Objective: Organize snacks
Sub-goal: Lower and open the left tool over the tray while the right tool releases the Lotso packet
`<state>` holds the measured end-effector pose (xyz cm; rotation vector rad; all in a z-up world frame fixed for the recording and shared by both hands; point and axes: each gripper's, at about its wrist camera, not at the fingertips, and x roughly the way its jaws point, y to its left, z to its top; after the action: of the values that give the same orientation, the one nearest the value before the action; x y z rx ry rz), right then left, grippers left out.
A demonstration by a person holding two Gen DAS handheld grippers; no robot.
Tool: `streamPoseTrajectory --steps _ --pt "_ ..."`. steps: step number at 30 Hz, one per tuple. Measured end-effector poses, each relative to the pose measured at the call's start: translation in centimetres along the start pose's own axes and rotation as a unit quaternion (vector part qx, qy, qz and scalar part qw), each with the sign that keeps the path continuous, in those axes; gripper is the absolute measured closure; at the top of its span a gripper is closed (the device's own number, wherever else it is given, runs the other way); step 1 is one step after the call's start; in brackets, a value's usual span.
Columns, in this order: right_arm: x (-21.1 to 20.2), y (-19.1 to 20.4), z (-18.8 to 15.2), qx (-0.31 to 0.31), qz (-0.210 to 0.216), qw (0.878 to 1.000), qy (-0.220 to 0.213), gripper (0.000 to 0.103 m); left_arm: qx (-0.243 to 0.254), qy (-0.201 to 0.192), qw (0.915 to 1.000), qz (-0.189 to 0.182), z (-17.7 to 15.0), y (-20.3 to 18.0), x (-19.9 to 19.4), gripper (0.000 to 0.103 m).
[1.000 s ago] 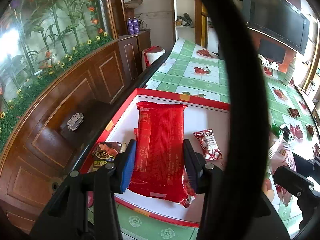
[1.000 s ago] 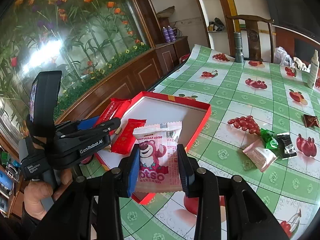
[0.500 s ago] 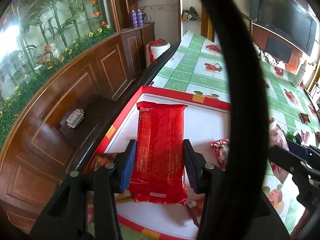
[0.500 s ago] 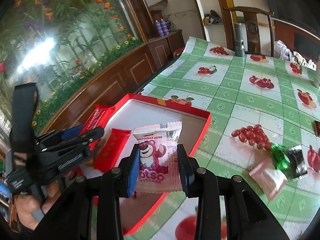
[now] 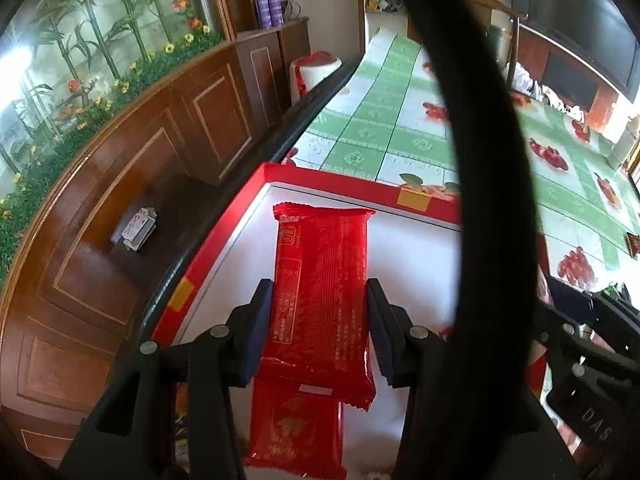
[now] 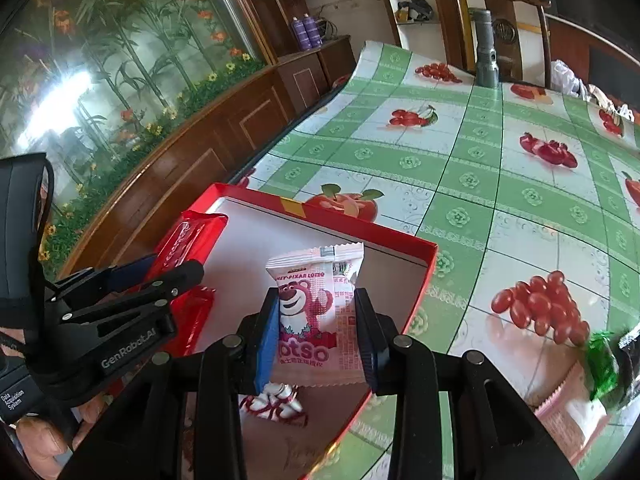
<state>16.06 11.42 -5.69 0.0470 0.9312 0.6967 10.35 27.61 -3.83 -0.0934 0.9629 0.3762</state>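
Snacks hang above the red box [image 6: 418, 280]: left gripper [image 5: 320, 320] clamps 1 red packet [image 5: 322, 296], right gripper [image 6: 316, 334] clamps 1 pink Lotso packet [image 6: 316, 312], with another red packet [image 5: 296, 432] at 6 o'clock.

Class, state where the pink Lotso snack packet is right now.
In the right wrist view, the pink Lotso packet sits clamped in the right gripper, above the red box.

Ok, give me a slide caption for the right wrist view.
Right gripper holds a pink Lotso packet over the red box, beside the left gripper and its red packet.
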Motion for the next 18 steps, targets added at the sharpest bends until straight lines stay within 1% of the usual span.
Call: streamPoseTrajectory --steps 4,10,14,17,18 --pt "1.1 -0.3 0.2 0.000 -0.005 1.000 0.008 0.068 0.002 0.016 0.9999 0.002 0.6 -0.6 1.3 0.055" --pt "2.0 -0.7 0.2 0.000 -0.011 1.000 0.019 0.068 0.009 0.037 0.9993 0.003 0.7 -1.3 2.8 0.055" --pt "2.2 -0.6 0.3 -0.005 -0.014 1.000 0.020 0.067 0.014 0.043 0.9989 0.011 0.7 -1.5 3.3 0.055" --pt "2.1 -0.2 0.3 -0.013 -0.018 1.000 0.021 0.067 0.012 0.041 0.9990 0.012 0.8 -1.3 3.0 0.046" --pt "2.0 -0.1 0.2 -0.015 -0.018 1.000 0.021 0.066 0.012 0.034 0.9992 0.019 0.7 -1.1 2.5 0.042"
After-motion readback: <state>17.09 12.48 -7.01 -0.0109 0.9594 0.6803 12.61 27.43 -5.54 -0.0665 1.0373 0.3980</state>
